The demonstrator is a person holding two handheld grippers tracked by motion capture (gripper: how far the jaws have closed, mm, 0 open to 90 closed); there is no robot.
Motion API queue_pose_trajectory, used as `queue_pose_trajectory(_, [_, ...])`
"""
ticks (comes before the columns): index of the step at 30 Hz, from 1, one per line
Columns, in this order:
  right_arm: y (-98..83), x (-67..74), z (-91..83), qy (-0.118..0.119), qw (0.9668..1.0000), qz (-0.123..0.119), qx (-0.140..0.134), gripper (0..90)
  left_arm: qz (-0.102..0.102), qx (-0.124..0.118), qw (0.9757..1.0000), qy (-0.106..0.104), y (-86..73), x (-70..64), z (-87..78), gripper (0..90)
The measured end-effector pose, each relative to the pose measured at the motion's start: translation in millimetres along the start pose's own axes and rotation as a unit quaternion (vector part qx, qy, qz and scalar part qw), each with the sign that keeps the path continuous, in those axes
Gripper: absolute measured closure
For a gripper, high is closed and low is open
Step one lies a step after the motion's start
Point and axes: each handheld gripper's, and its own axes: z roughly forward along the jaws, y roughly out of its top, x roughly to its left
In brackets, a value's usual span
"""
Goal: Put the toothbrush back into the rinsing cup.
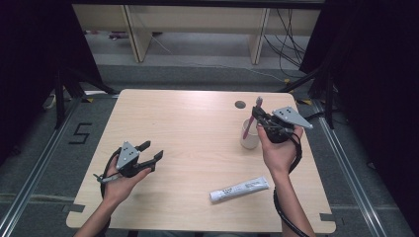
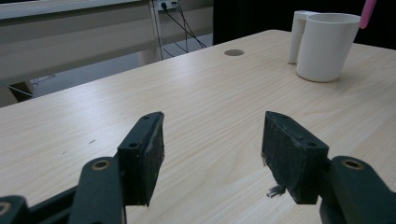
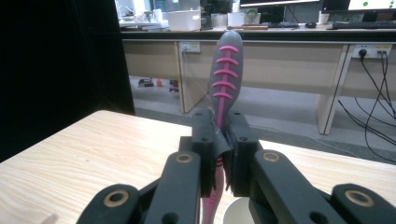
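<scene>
A pink and grey toothbrush (image 3: 223, 79) stands upright between the jaws of my right gripper (image 3: 221, 140), which is shut on its handle. In the high view that gripper (image 1: 262, 118) holds the toothbrush (image 1: 255, 111) over a white cup (image 1: 249, 136) at the table's right. The cup's rim (image 3: 236, 212) shows just below the jaws. My left gripper (image 1: 150, 150) hovers low over the table's left part, open with nothing between its black pads (image 2: 149, 154). From there the cup (image 2: 322, 44) stands far off, with the pink toothbrush tip (image 2: 368, 13) above it.
A white toothpaste tube (image 1: 239, 188) lies on the wooden table (image 1: 188, 128) near the front, right of centre. A round cable hole (image 1: 240, 104) sits near the far edge. Desks and cables stand on the floor beyond the table.
</scene>
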Motion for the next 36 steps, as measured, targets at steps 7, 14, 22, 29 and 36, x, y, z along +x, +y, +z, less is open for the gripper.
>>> queue_pose_trajectory(7, [4.5, -4.0, -0.8, -0.006, 1.0000, 0.002, 0.002, 84.5, -0.011, 0.000, 0.9999, 0.012, -9.4, -0.9, 0.4, 38.6])
queue_pose_trajectory(14, [11.5, -10.8, -1.4, -0.018, 0.9998, -0.007, -0.003, 84.5, -0.018, 0.000, 0.9996, 0.021, -16.2, 1.1, 1.1, 38.0])
queue_pose_trajectory(22, [16.5, -16.1, 1.3, -0.026, 0.9996, -0.011, -0.005, 84.5, -0.022, -0.001, 0.9995, 0.024, -20.0, 2.4, 0.6, 37.9])
queue_pose_trajectory(29, [19.5, -19.2, 4.9, -0.036, 0.9990, -0.022, -0.011, 84.5, -0.021, -0.009, 0.9995, 0.021, -23.1, 4.0, 2.2, 37.9])
queue_pose_trajectory(36, [24.1, -21.2, 9.3, -0.041, 0.9988, -0.026, -0.011, 84.4, -0.028, -0.005, 0.9993, 0.025, -23.8, 3.3, 1.2, 37.7])
